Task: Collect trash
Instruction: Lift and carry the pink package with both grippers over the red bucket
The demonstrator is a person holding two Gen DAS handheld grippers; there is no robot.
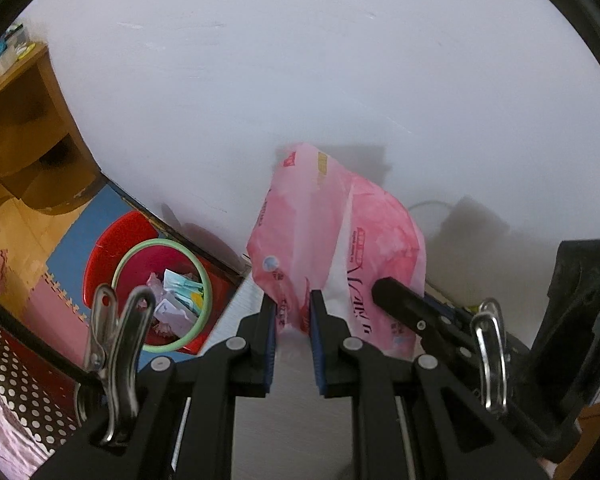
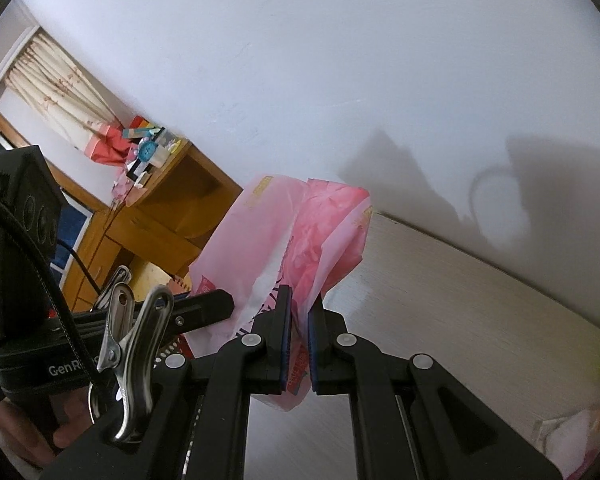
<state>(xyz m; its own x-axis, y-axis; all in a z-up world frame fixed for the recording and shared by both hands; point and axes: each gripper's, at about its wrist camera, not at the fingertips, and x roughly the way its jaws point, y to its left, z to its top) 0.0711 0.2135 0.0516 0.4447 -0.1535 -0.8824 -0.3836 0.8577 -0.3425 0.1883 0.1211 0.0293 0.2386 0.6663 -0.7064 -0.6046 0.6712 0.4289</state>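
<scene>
A crumpled pink plastic bag [image 1: 332, 220] with red print hangs in the air in front of a white wall. My left gripper [image 1: 293, 297] is shut on its lower left part, and a fold of plastic fills the narrow gap between the blue pads. My right gripper [image 2: 300, 298] is shut on the same pink bag [image 2: 300, 220] from the other side. One of its black fingers [image 1: 398, 302] shows against the bag in the left wrist view. Down on the floor to the left stands a trash bin [image 1: 168, 242] with a green rim, holding paper and wrappers.
The bin sits on a red stool [image 1: 112, 236] over blue and pink foam mats [image 1: 80, 220]. A wooden desk [image 2: 172, 208] with small items on top stands at the left. A pale table top [image 2: 460, 288] runs along the wall, with another crumpled wrapper [image 2: 580, 432] near its edge.
</scene>
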